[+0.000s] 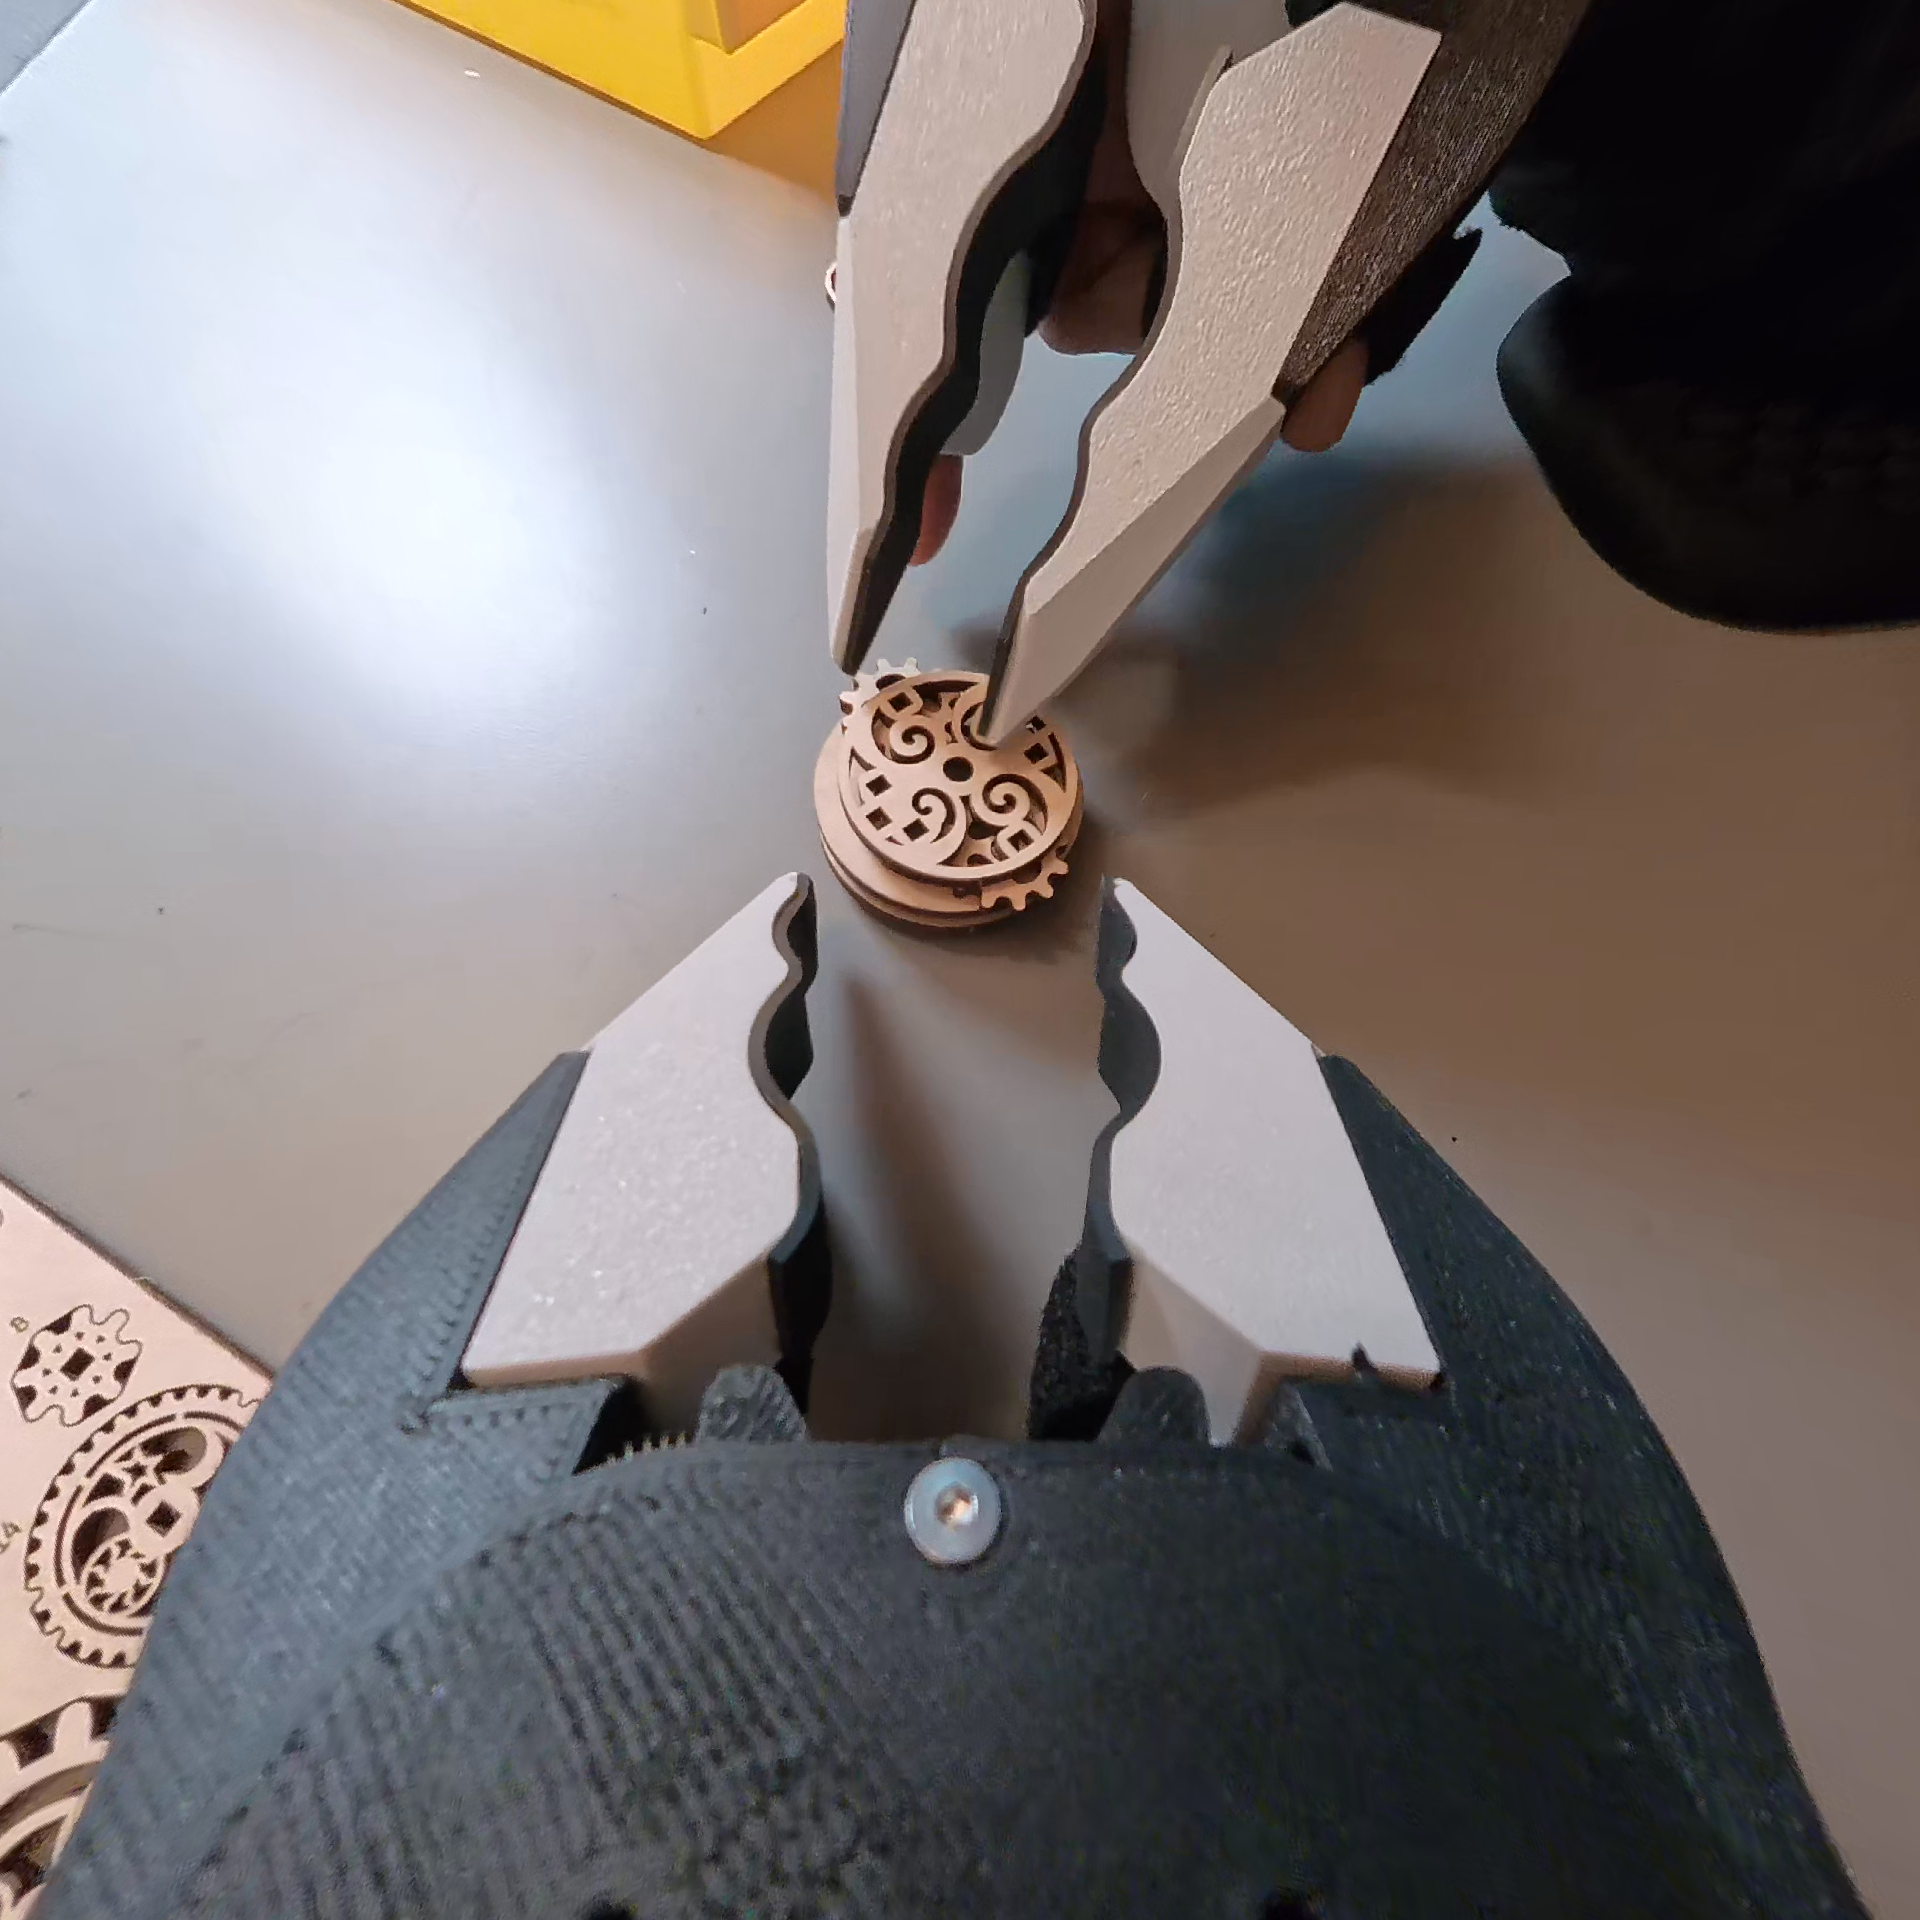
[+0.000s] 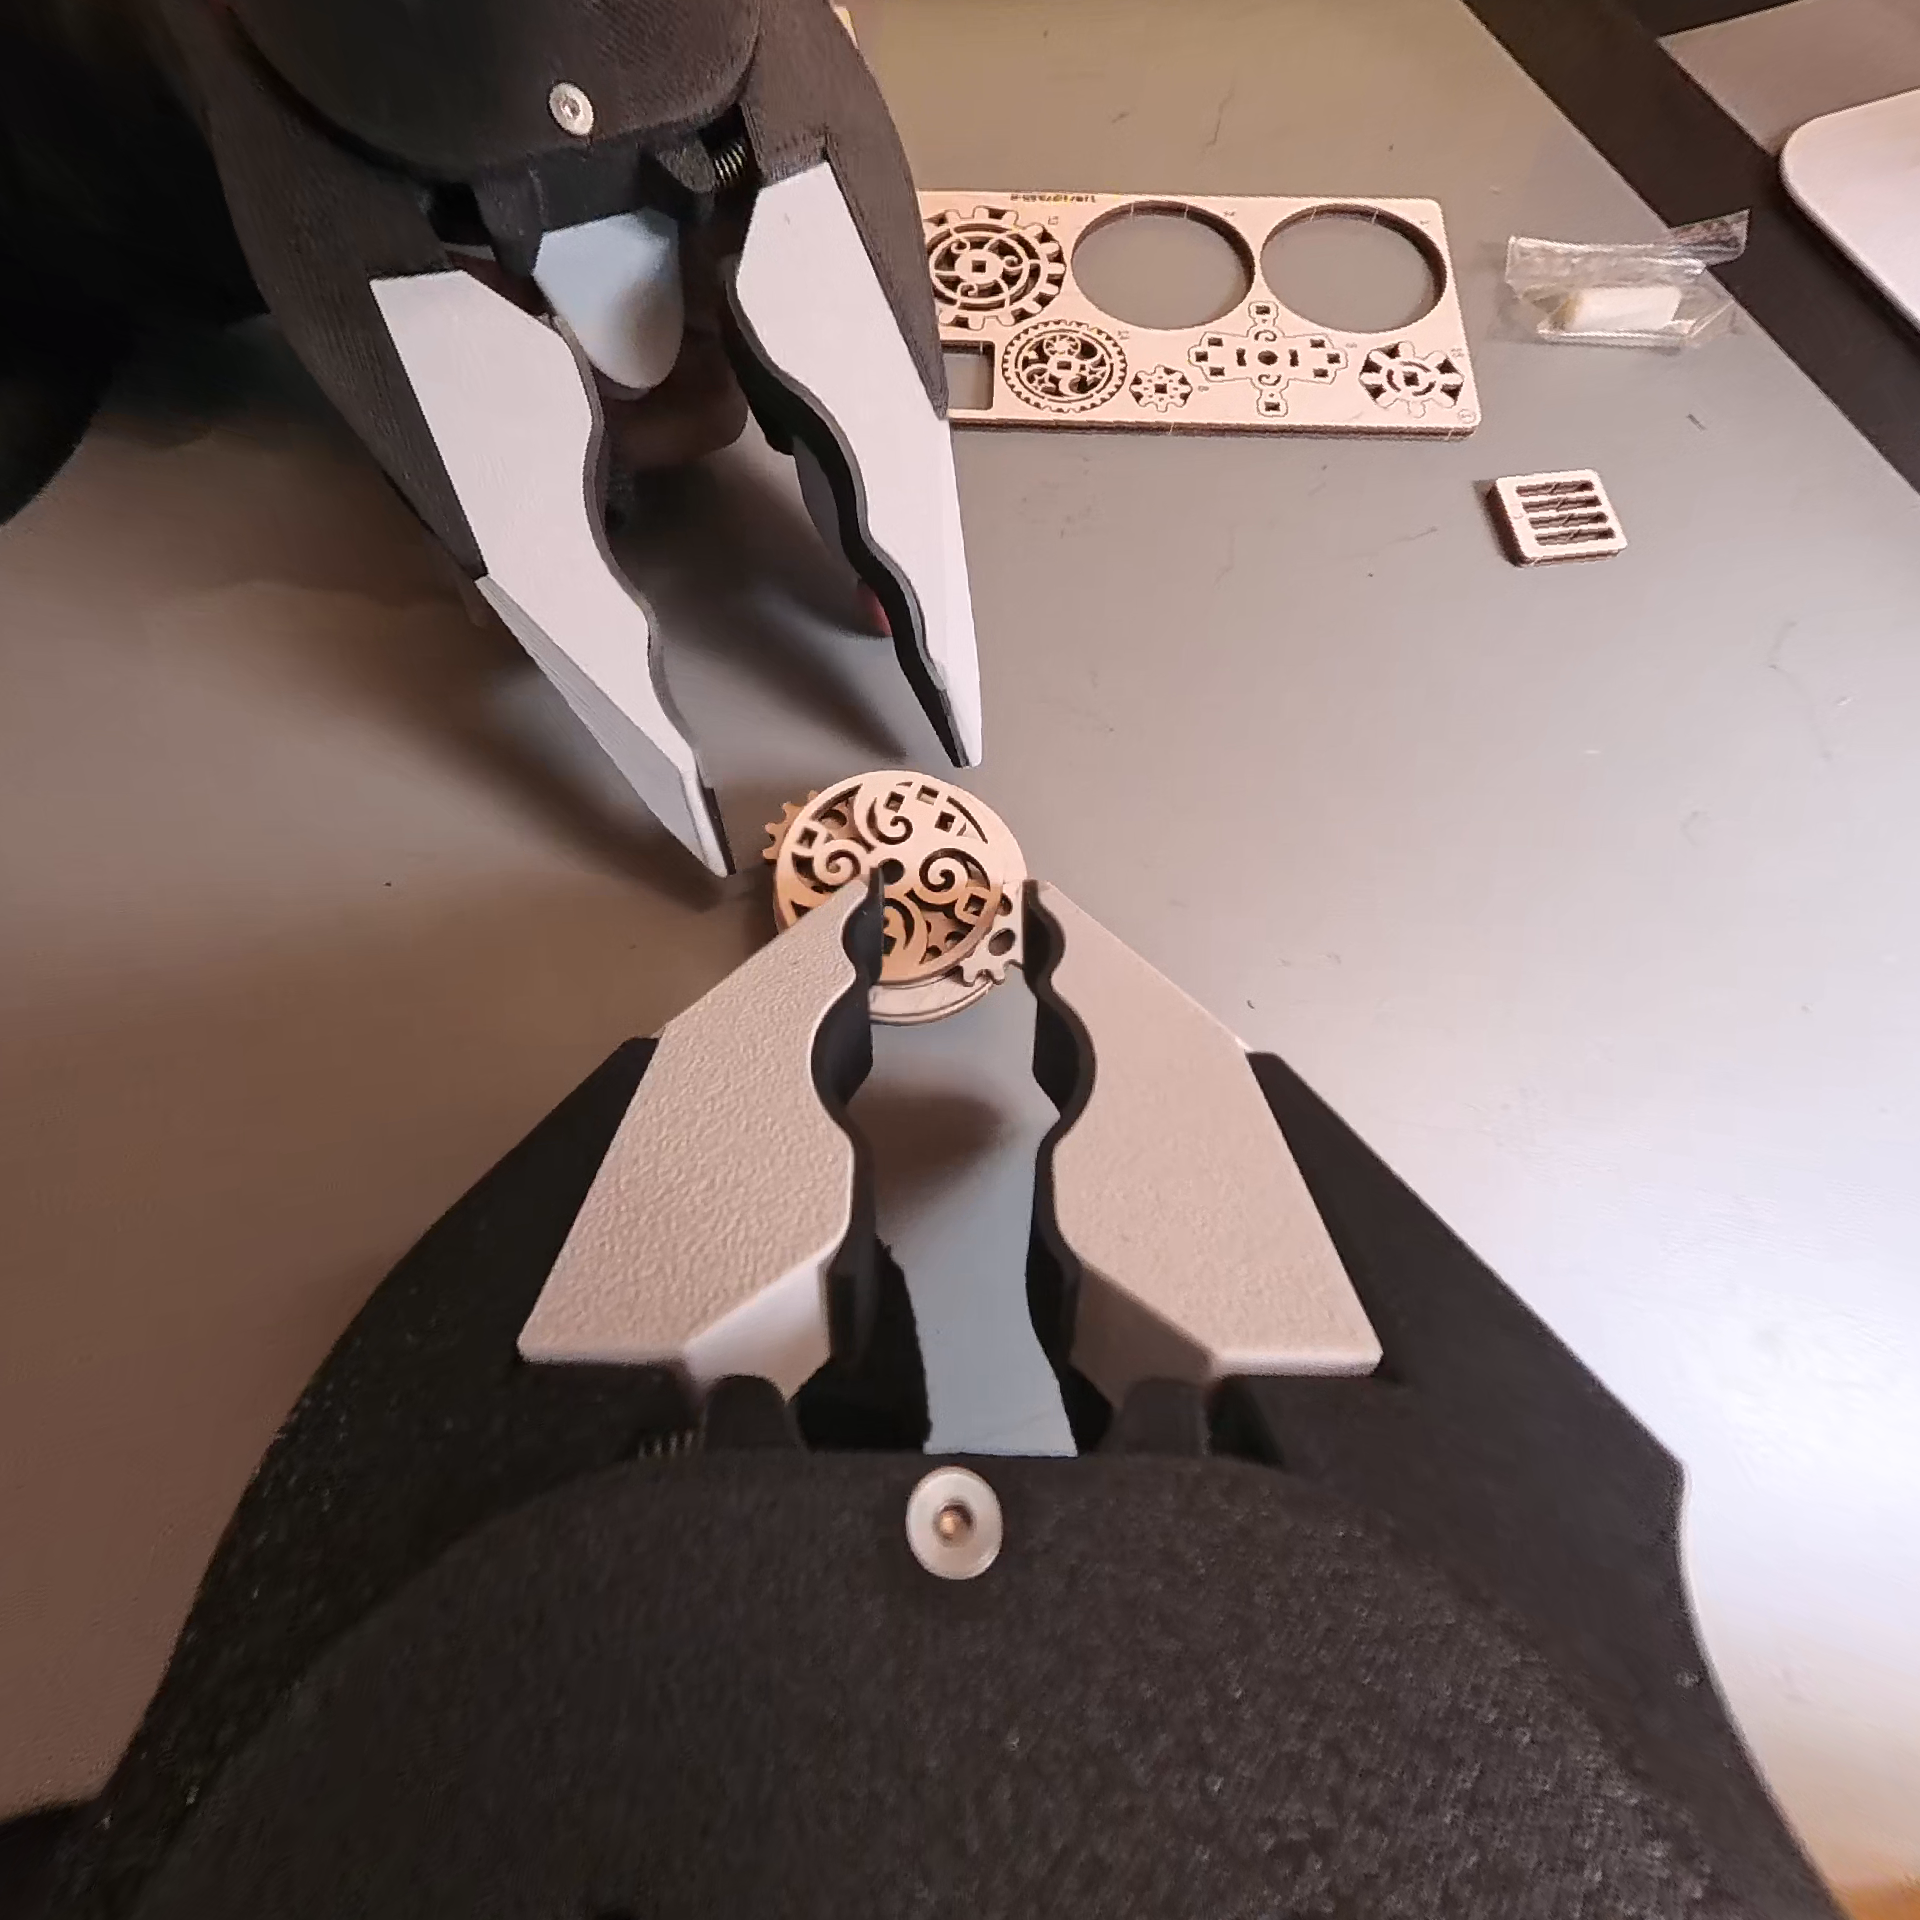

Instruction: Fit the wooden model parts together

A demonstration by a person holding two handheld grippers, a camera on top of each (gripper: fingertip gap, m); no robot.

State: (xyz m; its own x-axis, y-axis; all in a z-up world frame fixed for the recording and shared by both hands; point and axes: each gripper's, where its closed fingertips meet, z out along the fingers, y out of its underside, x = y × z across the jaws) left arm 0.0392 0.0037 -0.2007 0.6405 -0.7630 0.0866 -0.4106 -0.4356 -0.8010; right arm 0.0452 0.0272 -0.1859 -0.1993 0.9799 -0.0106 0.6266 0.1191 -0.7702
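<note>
**Pressing the fretwork disc home**

The wooden disc stack (image 1: 951, 795) lies flat on the grey table (image 1: 416, 520), between the two claws. The right gripper (image 2: 951, 899), jaws narrow and holding nothing, rests one fingertip on the top disc at about one o'clock from its centre hole. The left gripper (image 1: 956, 894) waits at six o'clock, wide and empty. Seating looks unfinished; next comes an even downward press. Being round, the stack has no long axis; its face points up.

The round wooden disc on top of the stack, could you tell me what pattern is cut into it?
Pale wood disc with cut-out swirls and small diamonds around a centre hole; clearest in the left wrist view.
</note>
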